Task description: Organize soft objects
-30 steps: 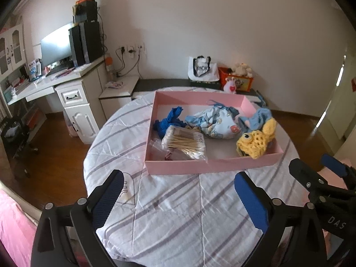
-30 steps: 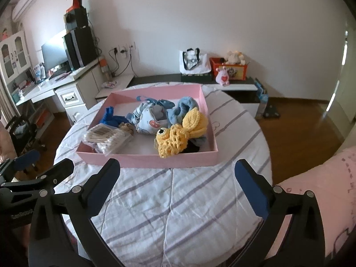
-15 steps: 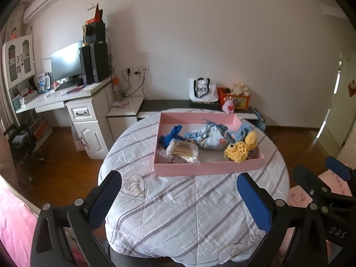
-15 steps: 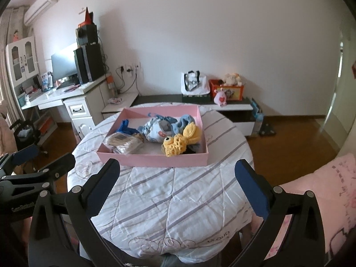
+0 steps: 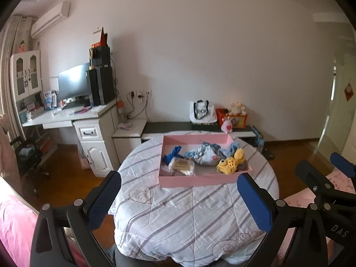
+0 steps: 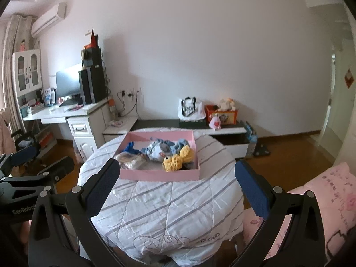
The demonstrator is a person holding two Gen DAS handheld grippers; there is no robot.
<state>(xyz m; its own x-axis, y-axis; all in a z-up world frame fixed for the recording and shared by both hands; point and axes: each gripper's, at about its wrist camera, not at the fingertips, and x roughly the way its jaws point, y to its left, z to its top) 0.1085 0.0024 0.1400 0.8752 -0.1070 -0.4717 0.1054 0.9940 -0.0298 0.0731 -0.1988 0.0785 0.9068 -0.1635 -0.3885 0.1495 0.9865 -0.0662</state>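
Round quilted table (image 5: 195, 218) bears pink tray (image 5: 200, 181) of soft toys (image 5: 230, 164); both grippers' jaws apart, empty.

Right gripper (image 6: 176, 185) with blue pads spread wide and empty, round bench (image 6: 160, 202) under striped white quilt, pink tray (image 6: 155, 174) holding yellow crochet toy (image 6: 174, 161), blue fabric bundle (image 6: 156, 150), cotton swab pack (image 6: 131, 160), left gripper (image 6: 42, 165) at left edge

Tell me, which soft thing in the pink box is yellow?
The knitted yellow toy, at the front right of the pink box. The bundle behind it is pale blue, and the cloth at the back left is dark blue.
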